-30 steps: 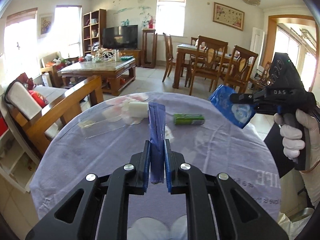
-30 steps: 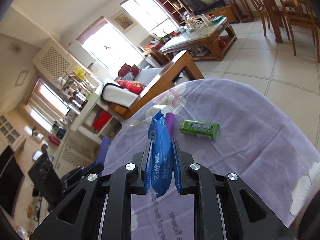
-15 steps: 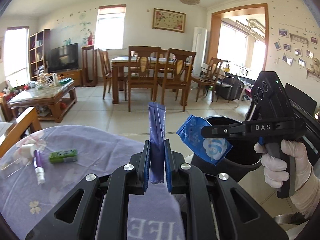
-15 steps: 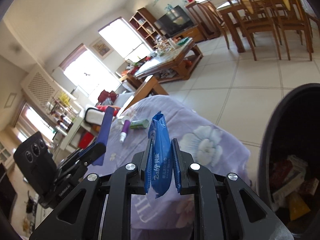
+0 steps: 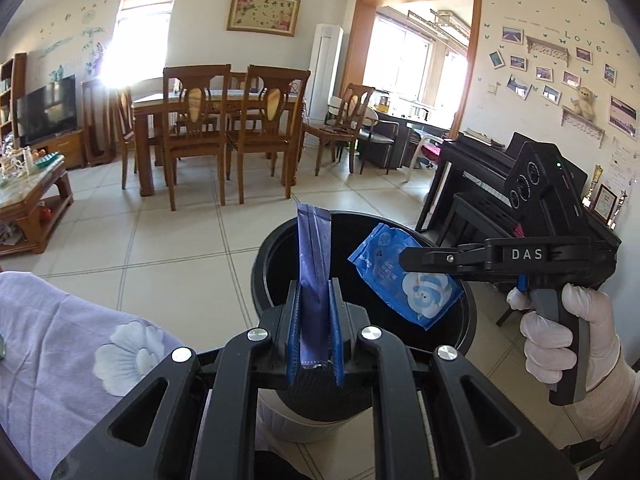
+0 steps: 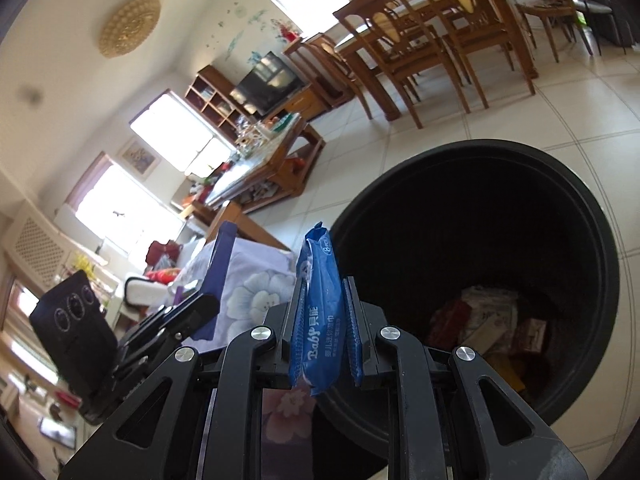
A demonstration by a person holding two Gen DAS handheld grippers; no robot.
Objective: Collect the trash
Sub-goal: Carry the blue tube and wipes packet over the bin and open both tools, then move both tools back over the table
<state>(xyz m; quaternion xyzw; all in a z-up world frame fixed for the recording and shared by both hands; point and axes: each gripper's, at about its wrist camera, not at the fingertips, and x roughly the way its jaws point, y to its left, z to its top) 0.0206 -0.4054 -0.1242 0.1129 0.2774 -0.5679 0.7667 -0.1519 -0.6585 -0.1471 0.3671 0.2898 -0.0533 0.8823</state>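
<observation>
My left gripper (image 5: 314, 292) is shut on a long purple sachet (image 5: 313, 264) that stands upright over the mouth of the black trash bin (image 5: 272, 248). My right gripper (image 6: 323, 292) is shut on a blue wet-wipes packet (image 6: 320, 304), held at the near left rim of the same bin (image 6: 600, 264). In the left wrist view that packet (image 5: 408, 280) hangs over the bin opening, gripped by the right gripper (image 5: 404, 258) in a white-gloved hand (image 5: 560, 332). In the right wrist view the left gripper (image 6: 208, 304) holds the purple sachet (image 6: 218, 276) to the left. Several pieces of trash (image 6: 492, 320) lie in the bin's bottom.
The table with its purple flowered cloth (image 5: 60, 344) lies at the lower left, close to the bin. A dining table with wooden chairs (image 5: 208, 120) stands across the tiled floor. A black piano (image 5: 472, 168) sits to the right, behind the bin. A low coffee table (image 5: 24, 200) is far left.
Both grippers swung right, away from the table, and now hold their wrappers over the black bin. The table items have left view. Both grips stayed the same.
</observation>
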